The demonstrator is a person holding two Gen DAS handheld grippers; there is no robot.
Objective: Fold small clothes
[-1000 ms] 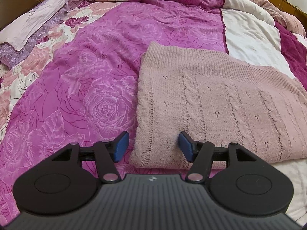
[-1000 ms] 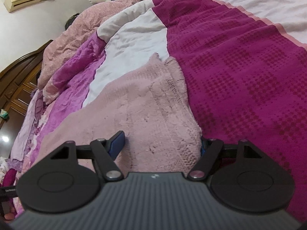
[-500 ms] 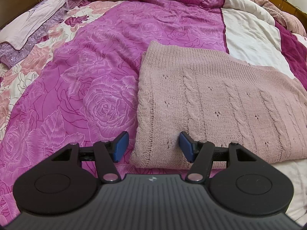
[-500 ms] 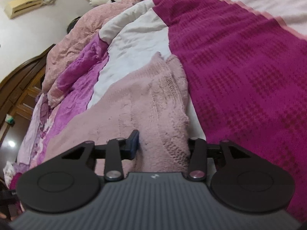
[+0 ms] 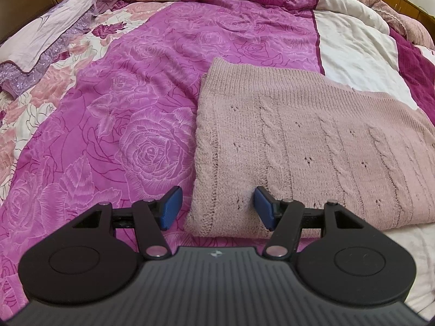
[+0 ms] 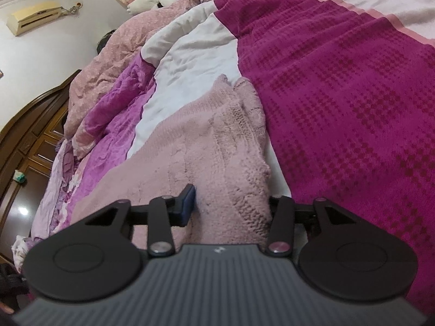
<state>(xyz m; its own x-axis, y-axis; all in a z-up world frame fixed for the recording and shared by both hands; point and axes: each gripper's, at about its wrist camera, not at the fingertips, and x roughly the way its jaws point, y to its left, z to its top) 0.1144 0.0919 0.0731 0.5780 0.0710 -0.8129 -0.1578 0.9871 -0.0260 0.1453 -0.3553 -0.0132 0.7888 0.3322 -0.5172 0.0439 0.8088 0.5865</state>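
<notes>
A pink cable-knit sweater (image 5: pixel 312 146) lies folded flat on the bed. My left gripper (image 5: pixel 217 203) stands open astride its near left corner. Its right pad (image 5: pixel 262 206) rests on the knit and its left pad (image 5: pixel 172 203) hangs over the bedspread. In the right wrist view the same sweater (image 6: pixel 190 141) runs away from me. My right gripper (image 6: pixel 231 205) is closing on its near right edge, and the knit bunches up between the jaws. The left pad (image 6: pixel 187 206) presses into the wool; the right pad is hidden behind the fold.
The sweater lies on a magenta rose-print bedspread (image 5: pixel 122 125) with a white quilt patch (image 5: pixel 353 46) behind it. A dark magenta waffle blanket (image 6: pixel 353 108) covers the bed to the right. Wooden cabinets (image 6: pixel 24 146) stand along the far side, and rumpled pink bedding (image 6: pixel 114 62) is heaped at the head.
The jaws of my right gripper have drawn together on the sweater's right edge, gathering the knit into a ridge. The left gripper has not moved and stays open.
</notes>
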